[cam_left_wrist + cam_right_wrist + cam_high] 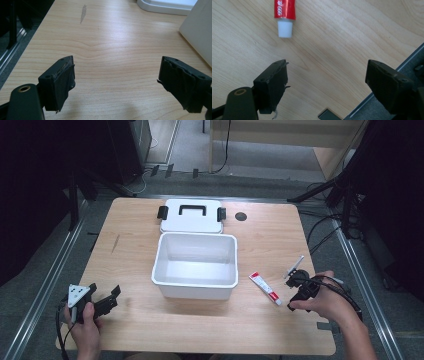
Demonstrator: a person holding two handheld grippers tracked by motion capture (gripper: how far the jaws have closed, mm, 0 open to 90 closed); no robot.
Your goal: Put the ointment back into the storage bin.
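The right gripper (pixel 298 287) was held low over the desk (pixel 135 230), close to the right edge and near the front right corner. Its fingers (pixel 270 86) were spread wide, and nothing was held between them. The small tube (pixel 265 288), red and white with a white cap, was seen lying flat on the desk, just to the right of the white box (pixel 196 265) and well apart from the lid (pixel 191 215) at the back edge.

It was judged that the step in hand was the reach for the tube. To do it well, the gripper should be moved forward until the tube sits between the fingers. The fingers should be kept wide until then. They should be turned so that they close across the thin sides of the tube, and brought right down to the desk, because the tube lies flat and low. A soft squeeze would be best, as the tube may bend.

In the right gripper view, the tube (pixel 285 15) was seen ahead of the fingers and a little to the left, with its cap pointed back at them. It was near but not touched.

The left gripper (pixel 100 302) was rested near the front left corner, its fingers (pixel 60 82) wide too, with nothing in them.
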